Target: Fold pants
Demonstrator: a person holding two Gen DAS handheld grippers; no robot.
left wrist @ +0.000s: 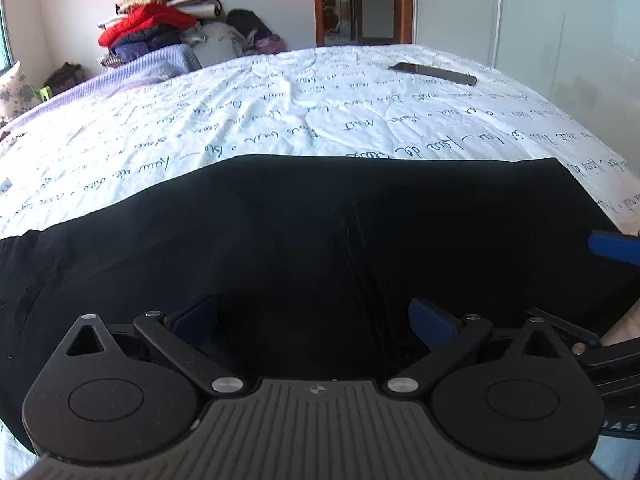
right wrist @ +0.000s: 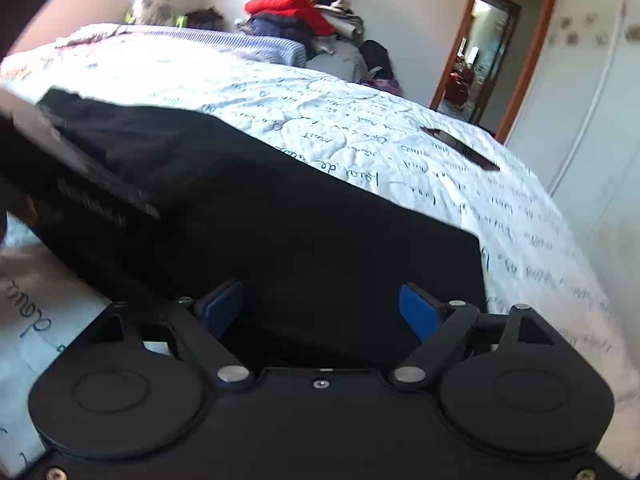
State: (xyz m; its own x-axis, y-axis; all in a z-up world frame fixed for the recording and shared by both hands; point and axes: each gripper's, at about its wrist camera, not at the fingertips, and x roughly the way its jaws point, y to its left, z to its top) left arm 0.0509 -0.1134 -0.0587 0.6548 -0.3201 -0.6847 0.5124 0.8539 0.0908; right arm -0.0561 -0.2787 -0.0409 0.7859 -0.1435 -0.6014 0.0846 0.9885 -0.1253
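Black pants [left wrist: 304, 224] lie flat on the bed's white printed sheet [left wrist: 280, 112], filling the lower half of the left wrist view. My left gripper [left wrist: 314, 320] is open just above the pants, its blue pads [left wrist: 432, 320] spread wide with nothing between them. My right gripper [right wrist: 322, 310] is open too, low over the pants [right wrist: 260, 208] near their right end. A blue pad of the right gripper [left wrist: 614, 246] shows at the right edge of the left wrist view. The left gripper's body [right wrist: 80, 176] crosses the left of the right wrist view.
A black phone [left wrist: 434, 73] lies on the sheet at the far right, also seen in the right wrist view [right wrist: 460, 148]. A pile of clothes [left wrist: 156, 24] stands beyond the bed by the wall. A lilac blanket [left wrist: 132, 72] covers the far left of the bed. A wooden doorway [left wrist: 362, 0] opens behind.
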